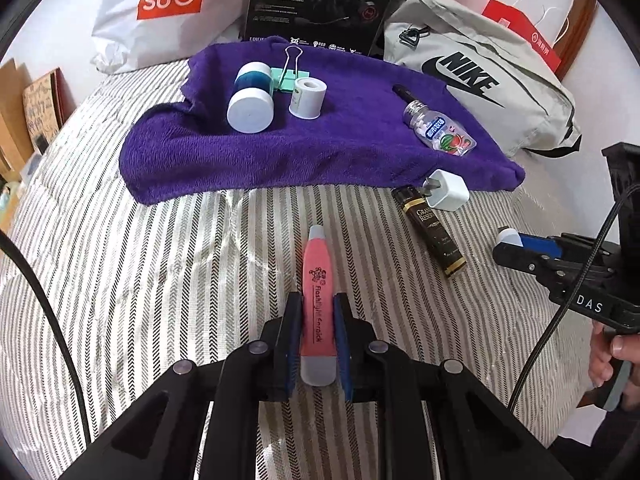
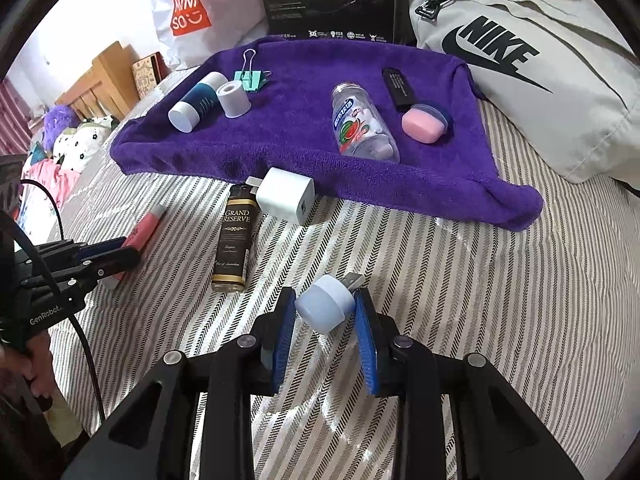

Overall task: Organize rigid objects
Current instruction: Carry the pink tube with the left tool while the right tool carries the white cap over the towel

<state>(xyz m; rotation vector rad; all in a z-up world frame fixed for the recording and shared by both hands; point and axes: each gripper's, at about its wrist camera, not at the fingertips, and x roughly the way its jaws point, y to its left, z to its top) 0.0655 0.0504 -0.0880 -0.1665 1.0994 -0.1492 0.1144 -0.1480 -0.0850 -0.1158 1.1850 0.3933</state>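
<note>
- Left wrist view: left gripper (image 1: 317,316) clamped on the pink flashlight earpick (image 1: 317,280), both blue pads (image 1: 293,344) pressed flat against its sides, grey cap end back between the fingers, pale tip pointing toward the purple towel (image 1: 280,152).
- Resting low over the striped bedspread (image 1: 160,260), short of the towel's near edge.
- Right wrist view: right gripper (image 2: 325,312) narrowed on a pale blue cap-shaped piece (image 2: 325,307) with a metal USB plug (image 2: 354,280) sticking out behind it; right pad (image 2: 366,344) touching it, left pad just at its edge, grip at the very fingertips, held above the bedspread, in front of the towel.
- Just off the towel's near edge: white charger plug (image 2: 285,195), lying against the top of the dark Grand Reserve bottle (image 2: 234,240), which points away from the towel.
- On the towel: clear watermelon-label bottle (image 2: 360,126) on its side near the middle, pink soap-like case (image 2: 424,124) beside it, black stick (image 2: 398,86) behind that.
- On the towel's far left part: blue-and-white cylinder (image 2: 196,102) lying down, small white spool (image 2: 233,98) upright just beside it, mint binder clip (image 2: 250,76) behind both.
- Behind the towel: black headset box (image 2: 332,0), Miniso bag (image 2: 192,12) and grey Nike bag (image 2: 520,72).
</note>
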